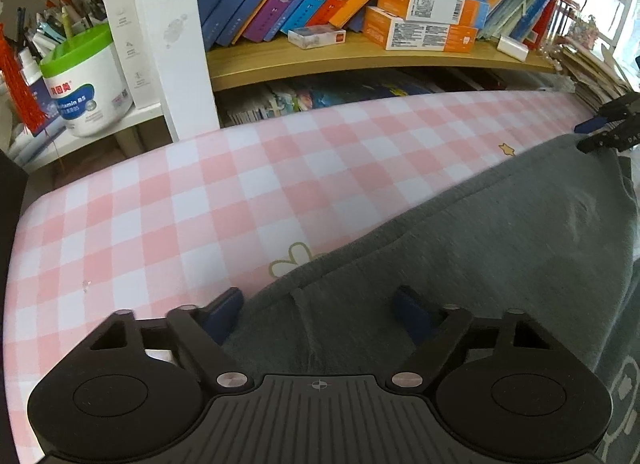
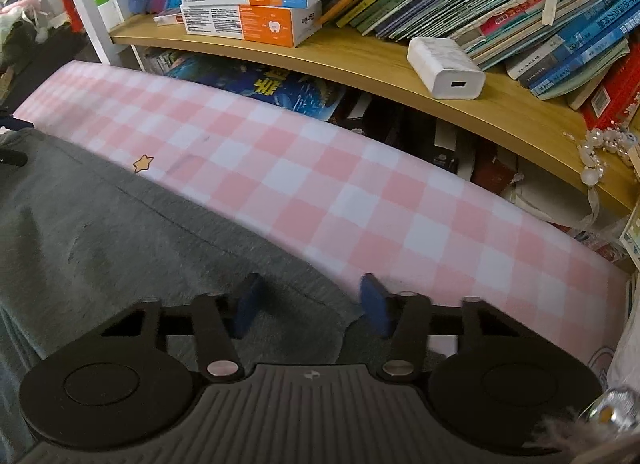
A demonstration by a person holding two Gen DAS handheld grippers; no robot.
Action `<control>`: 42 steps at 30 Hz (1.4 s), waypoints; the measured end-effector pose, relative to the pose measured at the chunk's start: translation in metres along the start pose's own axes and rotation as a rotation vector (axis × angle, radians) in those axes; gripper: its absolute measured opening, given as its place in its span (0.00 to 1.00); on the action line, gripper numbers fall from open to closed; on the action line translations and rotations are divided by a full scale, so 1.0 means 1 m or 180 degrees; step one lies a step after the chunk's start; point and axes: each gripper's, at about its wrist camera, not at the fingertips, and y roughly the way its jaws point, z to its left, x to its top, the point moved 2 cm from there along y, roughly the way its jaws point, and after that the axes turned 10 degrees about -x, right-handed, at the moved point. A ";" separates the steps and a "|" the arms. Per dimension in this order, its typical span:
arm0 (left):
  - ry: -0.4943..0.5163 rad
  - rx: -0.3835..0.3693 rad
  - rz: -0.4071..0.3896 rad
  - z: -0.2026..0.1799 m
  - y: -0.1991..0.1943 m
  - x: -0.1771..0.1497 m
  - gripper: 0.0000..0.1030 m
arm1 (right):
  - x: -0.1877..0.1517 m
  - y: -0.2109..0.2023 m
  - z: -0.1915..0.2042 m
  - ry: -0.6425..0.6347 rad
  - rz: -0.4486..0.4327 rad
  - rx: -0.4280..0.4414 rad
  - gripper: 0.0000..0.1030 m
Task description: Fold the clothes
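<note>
A grey garment (image 1: 472, 248) lies flat on a pink and white checked cloth (image 1: 180, 208). My left gripper (image 1: 320, 310) is open over the garment's near left corner, its blue pads (image 1: 226, 310) straddling the fabric edge. My right gripper (image 2: 310, 304) is open over the garment's near right corner (image 2: 120, 248), one pad on grey fabric, the other at its edge by the checked cloth (image 2: 400, 216). The right gripper also shows far right in the left wrist view (image 1: 600, 132), at the garment's far corner.
A wooden bookshelf (image 1: 360, 60) full of books stands right behind the checked surface, with orange boxes (image 2: 256, 0) and a white charger (image 2: 444, 66). A green-lidded tub (image 1: 86, 80) with pens stands at the left. Beads (image 2: 604, 144) lie at the shelf's right end.
</note>
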 end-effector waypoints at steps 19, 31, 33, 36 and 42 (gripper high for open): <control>0.0117 0.0234 -0.0252 -0.028 -0.046 -0.004 0.13 | -0.018 -0.053 0.026 -0.0115 -0.0401 -0.0384 0.12; 0.0220 0.0514 -0.0786 -0.073 -0.105 -0.019 0.13 | -0.038 -0.124 0.050 -0.0218 -0.1057 -0.0860 0.12; 0.0234 0.0562 -0.0855 -0.081 -0.113 -0.024 0.13 | -0.046 -0.136 0.055 -0.0243 -0.1150 -0.0929 0.12; 0.0281 0.0626 -0.0945 -0.096 -0.124 -0.032 0.13 | -0.060 -0.154 0.063 -0.0276 -0.1278 -0.1024 0.12; 0.0306 0.0662 -0.1061 -0.117 -0.141 -0.049 0.13 | -0.092 -0.177 0.075 -0.0265 -0.1358 -0.1105 0.12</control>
